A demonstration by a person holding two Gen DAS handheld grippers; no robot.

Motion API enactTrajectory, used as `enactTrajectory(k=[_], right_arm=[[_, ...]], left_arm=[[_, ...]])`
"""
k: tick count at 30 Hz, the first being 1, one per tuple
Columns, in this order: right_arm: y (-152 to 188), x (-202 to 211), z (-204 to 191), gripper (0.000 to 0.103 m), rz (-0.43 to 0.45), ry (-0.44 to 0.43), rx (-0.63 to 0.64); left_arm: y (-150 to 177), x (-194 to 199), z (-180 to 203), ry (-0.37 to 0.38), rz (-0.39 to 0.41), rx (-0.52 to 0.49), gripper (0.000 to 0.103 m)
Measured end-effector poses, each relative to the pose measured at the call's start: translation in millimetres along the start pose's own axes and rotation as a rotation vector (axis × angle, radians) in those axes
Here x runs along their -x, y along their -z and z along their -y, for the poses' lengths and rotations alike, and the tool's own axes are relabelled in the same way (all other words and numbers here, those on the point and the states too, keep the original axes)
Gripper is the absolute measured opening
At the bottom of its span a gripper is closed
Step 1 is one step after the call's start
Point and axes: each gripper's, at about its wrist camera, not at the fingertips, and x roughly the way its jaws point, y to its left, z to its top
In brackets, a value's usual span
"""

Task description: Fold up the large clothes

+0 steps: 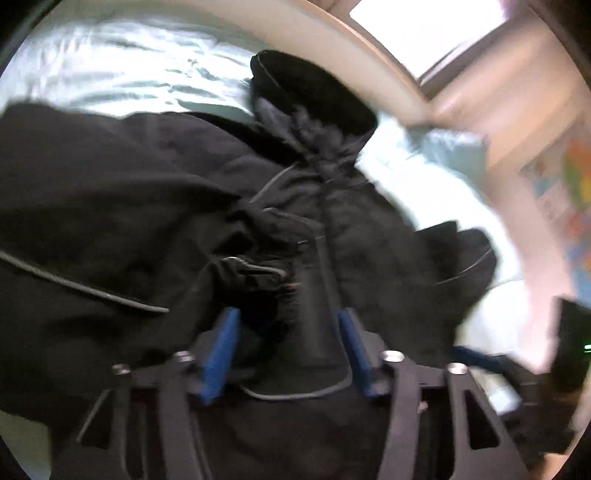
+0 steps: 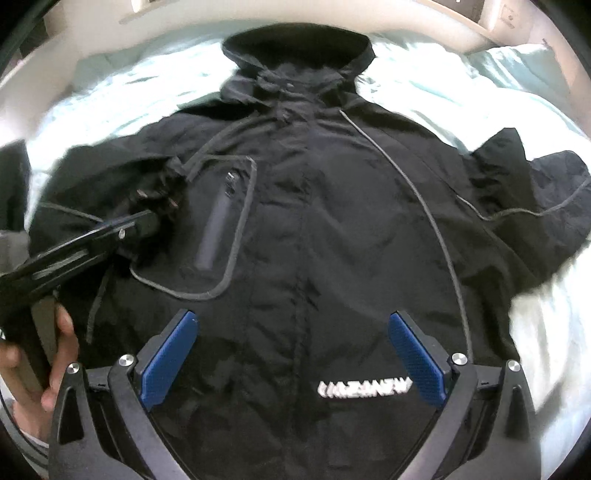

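A large black hooded jacket (image 2: 303,206) lies front up on a pale bed sheet (image 2: 122,92), hood at the far end, white lettering near the hem. My right gripper (image 2: 293,332) is open and empty, just above the jacket's lower front. My left gripper (image 2: 162,210) shows at the left of the right wrist view, its tips in bunched fabric of the left sleeve by the chest pocket. In the left wrist view the jacket (image 1: 110,192) fills the frame and my left gripper (image 1: 288,321) has dark fabric between its blue pads; the view is blurred.
The bed's beige frame (image 2: 424,33) curves along the far side. A pale pillow (image 1: 454,151) lies at the bed's corner. A window (image 1: 428,33) and a colourful wall chart (image 1: 576,192) are to the right. A hand (image 2: 55,354) holds the left gripper.
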Motion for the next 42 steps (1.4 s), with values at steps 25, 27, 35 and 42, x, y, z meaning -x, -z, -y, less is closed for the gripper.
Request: enactTrajectory(k=[25, 27, 35, 42], right_arm=[[-78, -101, -89, 0.044, -0.048, -0.424, -0.13], [-81, -80, -80, 0.042, 0.014, -0.415, -0.121], [-94, 5, 6, 0.041, 0.224, -0.205, -0.173], [-89, 12, 93, 0.041, 0.242, 0.074, -0.155]], left_arm=[[-5, 127, -64, -0.357, 0.144, -0.015, 0.063], [-9, 124, -60, -0.365, 0.144, -0.023, 0.063], [-35, 94, -23, -0.326, 0.146, -0.101, 0.063], [-45, 21, 19, -0.286, 0.049, -0.205, 0.063]])
